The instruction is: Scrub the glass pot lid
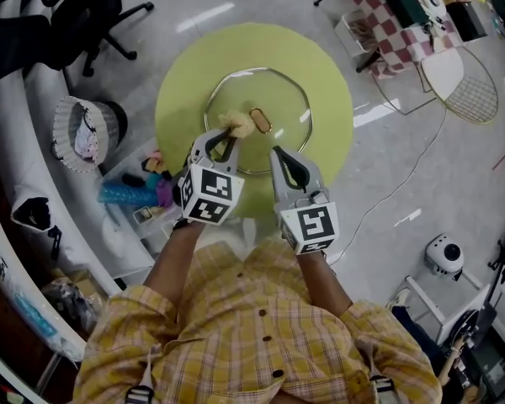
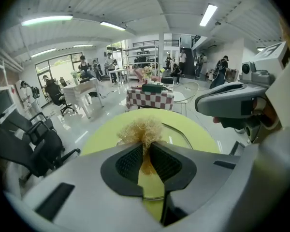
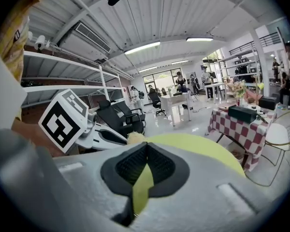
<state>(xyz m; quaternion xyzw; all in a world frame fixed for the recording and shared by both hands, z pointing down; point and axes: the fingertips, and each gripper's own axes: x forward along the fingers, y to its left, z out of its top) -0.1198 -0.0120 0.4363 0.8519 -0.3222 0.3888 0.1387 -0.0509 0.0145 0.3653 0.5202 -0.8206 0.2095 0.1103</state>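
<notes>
The glass pot lid (image 1: 278,99), metal-rimmed with a brownish knob (image 1: 260,120), lies flat on the round yellow-green table (image 1: 177,99). My left gripper (image 1: 227,135) is shut on a tan fibrous scrubber (image 1: 237,124), which rests on the lid just left of the knob. In the left gripper view the scrubber (image 2: 143,129) sticks out from between the pads of that gripper (image 2: 146,151), with the lid's rim (image 2: 178,129) behind it. My right gripper (image 1: 279,153) hovers over the lid's near edge, shut and empty; its pads (image 3: 157,166) meet with nothing between them.
A white-lined basket (image 1: 82,129) and a low shelf with bottles (image 1: 139,188) stand left of the table. Farther off are an office chair (image 1: 93,15), a checkered table (image 1: 387,19), a wire chair (image 1: 467,91), a floor cable (image 1: 404,179) and a small white device (image 1: 443,255).
</notes>
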